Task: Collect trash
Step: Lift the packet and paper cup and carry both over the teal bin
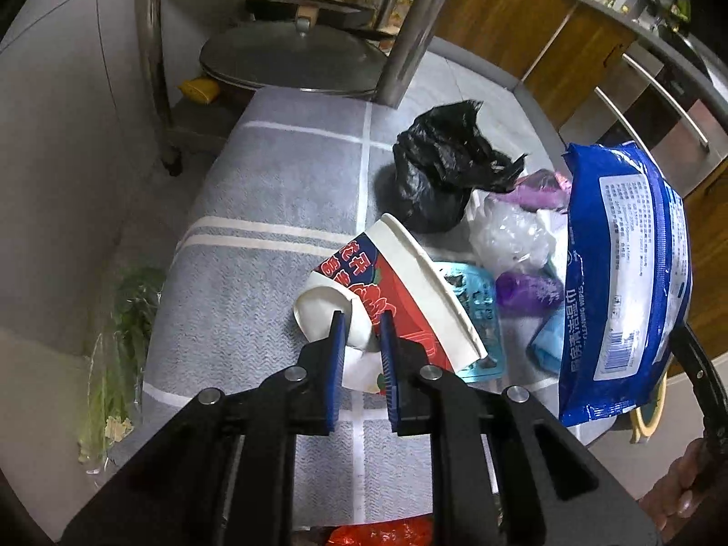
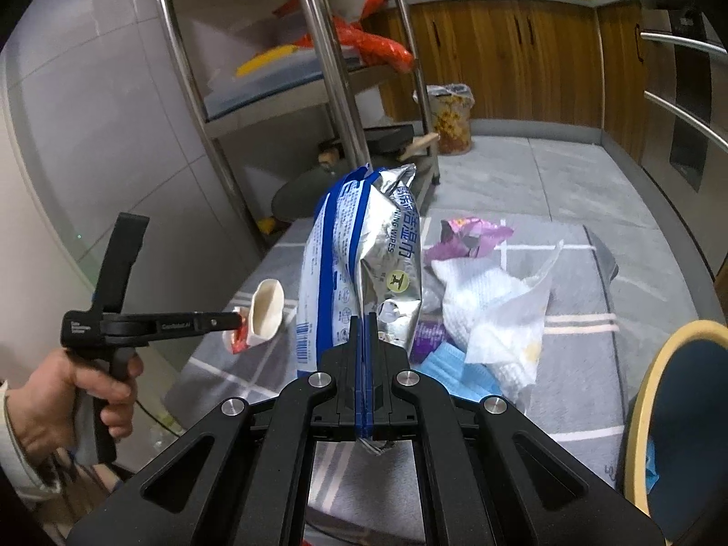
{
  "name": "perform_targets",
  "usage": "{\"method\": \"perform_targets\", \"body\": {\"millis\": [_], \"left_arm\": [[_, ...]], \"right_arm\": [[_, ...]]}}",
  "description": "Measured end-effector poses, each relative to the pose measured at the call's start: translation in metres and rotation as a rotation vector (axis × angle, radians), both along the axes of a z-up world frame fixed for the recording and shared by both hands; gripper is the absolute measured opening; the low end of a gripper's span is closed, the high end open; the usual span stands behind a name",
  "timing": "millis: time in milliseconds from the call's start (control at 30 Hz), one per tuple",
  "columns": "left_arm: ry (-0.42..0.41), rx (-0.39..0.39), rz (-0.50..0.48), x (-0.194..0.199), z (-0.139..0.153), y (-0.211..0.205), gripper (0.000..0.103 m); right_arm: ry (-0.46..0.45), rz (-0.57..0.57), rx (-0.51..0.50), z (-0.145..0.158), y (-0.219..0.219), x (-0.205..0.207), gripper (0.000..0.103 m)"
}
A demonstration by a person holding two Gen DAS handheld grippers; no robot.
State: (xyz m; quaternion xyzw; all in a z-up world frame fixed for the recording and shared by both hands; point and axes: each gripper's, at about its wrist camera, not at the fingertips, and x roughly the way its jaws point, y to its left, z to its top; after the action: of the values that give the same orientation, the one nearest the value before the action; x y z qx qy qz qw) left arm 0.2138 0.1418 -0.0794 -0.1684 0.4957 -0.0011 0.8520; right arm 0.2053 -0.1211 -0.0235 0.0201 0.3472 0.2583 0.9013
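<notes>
My left gripper (image 1: 361, 330) is shut on a crushed red-and-white paper cup (image 1: 409, 286), its blue pads pinching the cup's white crumpled wall. In the right wrist view the same left gripper (image 2: 234, 318) holds the paper cup (image 2: 266, 311) above the grey rug (image 2: 591, 209), with a hand on its grip. My right gripper (image 2: 364, 321) is shut on the bottom edge of a blue and silver wet wipes packet (image 2: 364, 245), which hangs upright above the pile. That wipes packet (image 1: 628, 273) also fills the right of the left wrist view.
Loose trash lies on the grey rug (image 1: 273, 209): a black plastic bag (image 1: 437, 173), clear plastic (image 1: 509, 232), a purple wrapper (image 2: 468, 236), a white paper towel (image 2: 491, 309), a blue face mask (image 2: 459, 377). A steel rack (image 2: 318, 68), lined bin (image 2: 450, 113) and yellow-rimmed seat (image 2: 659, 364) surround it.
</notes>
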Motion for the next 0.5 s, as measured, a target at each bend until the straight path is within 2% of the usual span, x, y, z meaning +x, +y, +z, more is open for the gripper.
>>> {"method": "perform_targets", "body": {"millis": [500], "left_arm": [[-0.145,-0.022,-0.037,-0.007,0.050,-0.025,0.014]], "right_arm": [[-0.050,-0.051,0.079,0.028,-0.033,-0.017,0.001]]}}
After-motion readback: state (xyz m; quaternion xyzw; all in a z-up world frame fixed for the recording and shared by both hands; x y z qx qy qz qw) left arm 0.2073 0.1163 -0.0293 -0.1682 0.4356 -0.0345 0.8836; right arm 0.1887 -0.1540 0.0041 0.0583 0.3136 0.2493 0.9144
